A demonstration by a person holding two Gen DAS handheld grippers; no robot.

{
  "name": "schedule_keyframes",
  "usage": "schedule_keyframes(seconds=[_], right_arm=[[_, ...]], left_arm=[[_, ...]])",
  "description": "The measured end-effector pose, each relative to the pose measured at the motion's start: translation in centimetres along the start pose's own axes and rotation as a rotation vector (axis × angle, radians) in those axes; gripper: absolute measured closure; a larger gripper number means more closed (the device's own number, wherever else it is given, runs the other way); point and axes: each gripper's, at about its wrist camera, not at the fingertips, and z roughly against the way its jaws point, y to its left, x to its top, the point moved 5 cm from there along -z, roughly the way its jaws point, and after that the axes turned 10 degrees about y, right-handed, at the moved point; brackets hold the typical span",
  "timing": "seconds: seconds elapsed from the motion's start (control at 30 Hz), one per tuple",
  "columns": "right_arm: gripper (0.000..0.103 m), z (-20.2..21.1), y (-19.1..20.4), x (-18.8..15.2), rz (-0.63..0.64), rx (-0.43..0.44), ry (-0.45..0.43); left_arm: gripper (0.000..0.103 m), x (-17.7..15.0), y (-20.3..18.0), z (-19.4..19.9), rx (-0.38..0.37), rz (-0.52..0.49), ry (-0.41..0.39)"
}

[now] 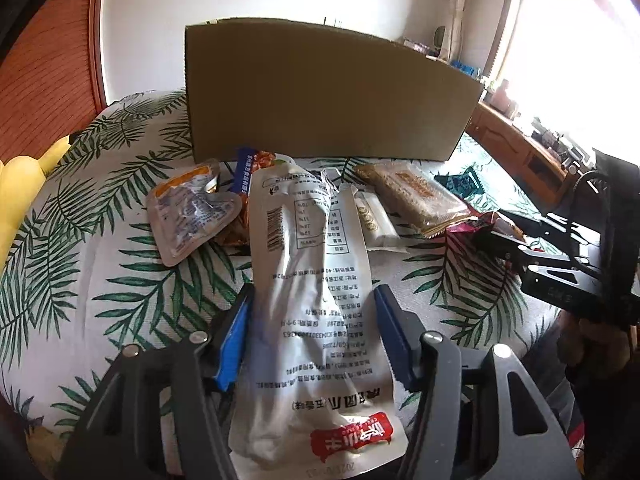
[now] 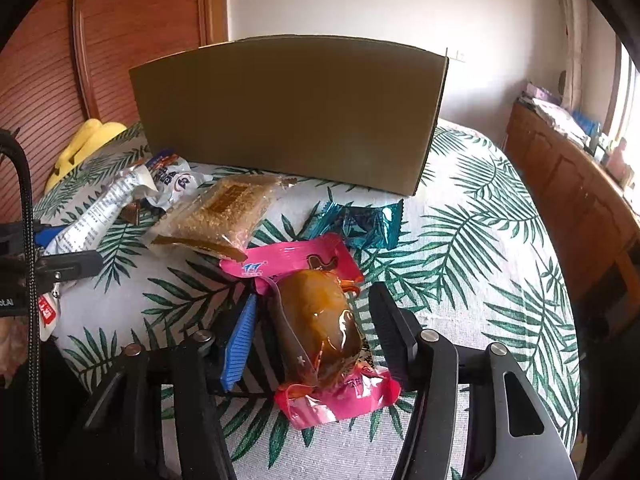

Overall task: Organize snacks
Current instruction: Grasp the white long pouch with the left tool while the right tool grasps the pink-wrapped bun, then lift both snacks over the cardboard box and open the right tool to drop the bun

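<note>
A brown cardboard box (image 1: 320, 92) stands at the back of a leaf-print cloth; it also shows in the right wrist view (image 2: 292, 116). My left gripper (image 1: 312, 300) is open, its jaws on either side of a long white snack pouch (image 1: 308, 280) lying on the cloth. My right gripper (image 2: 316, 304) is open around a pink-wrapped brown snack (image 2: 320, 320). The pouch also shows at the left of the right wrist view (image 2: 96, 216).
Loose snacks lie before the box: a silver-orange packet (image 1: 188, 216), a sesame cracker pack (image 2: 220, 212), a white bar (image 1: 372, 220), a teal wrapper (image 2: 372, 224). A yellow toy (image 2: 84, 144) sits at the left. A wooden cabinet (image 2: 568, 200) runs along the right.
</note>
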Motion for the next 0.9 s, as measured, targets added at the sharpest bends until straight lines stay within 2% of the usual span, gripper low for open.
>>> schedule_keyframes(seconds=[0.27, 0.33, 0.63, 0.9], right_arm=[[0.057, 0.9, -0.4, -0.5, -0.011, 0.008, 0.0], [0.064, 1.3, -0.4, -0.5, -0.01, 0.003, -0.009], [0.066, 1.6, -0.3, -0.6, 0.0, -0.007, 0.001], [0.067, 2.5, -0.8, -0.5, -0.034, 0.005, -0.031]], left_arm=[[0.045, -0.1, 0.0, 1.3, -0.022, -0.005, -0.036], [0.045, -0.2, 0.0, 1.5, -0.027, -0.008, -0.04], [0.045, -0.4, -0.1, 1.4, -0.041, -0.002, -0.046], [0.045, -0.3, -0.3, 2.2, -0.047, -0.005, -0.067]])
